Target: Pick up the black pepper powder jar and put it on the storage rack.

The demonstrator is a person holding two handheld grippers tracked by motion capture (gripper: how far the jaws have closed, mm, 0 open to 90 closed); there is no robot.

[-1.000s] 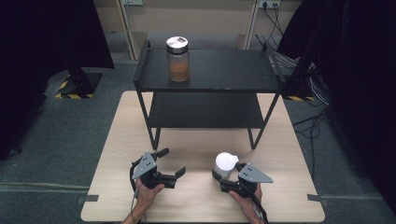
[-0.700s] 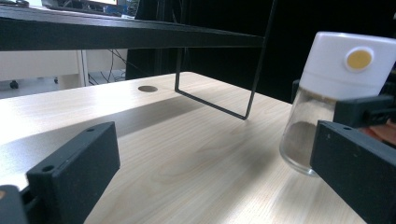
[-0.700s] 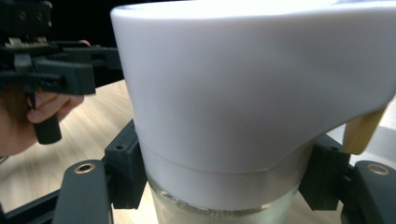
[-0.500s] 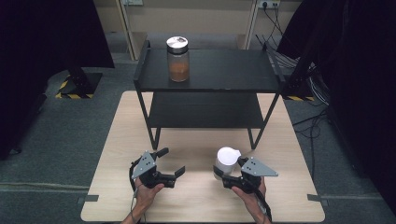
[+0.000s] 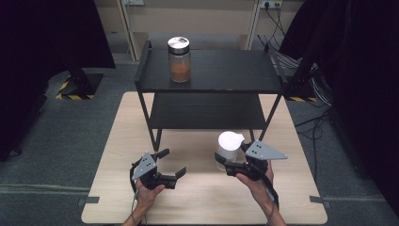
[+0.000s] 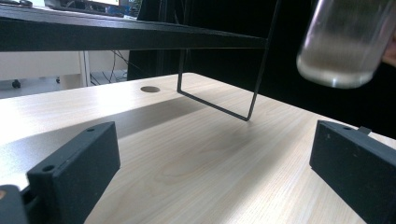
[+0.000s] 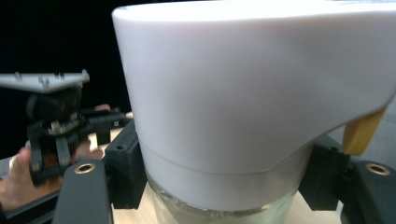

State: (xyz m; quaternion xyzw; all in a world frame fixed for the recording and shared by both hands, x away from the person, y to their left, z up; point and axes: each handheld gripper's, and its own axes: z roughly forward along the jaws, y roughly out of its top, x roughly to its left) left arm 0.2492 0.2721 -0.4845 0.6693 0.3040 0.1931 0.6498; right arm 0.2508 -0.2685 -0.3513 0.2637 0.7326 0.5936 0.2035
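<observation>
Above table, right gripper (image 5: pixel 229 164) grips jar (image 5: pixel 228 149)

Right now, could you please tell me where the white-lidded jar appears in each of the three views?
High view: the white-lidded jar sits right of centre, gripped by the right gripper.
Left gripper view: its glass base hangs blurred at the upper right, above the table.
Right gripper view: it looms centre frame.
Shared landmark: the left gripper, also at that view's left.
</observation>
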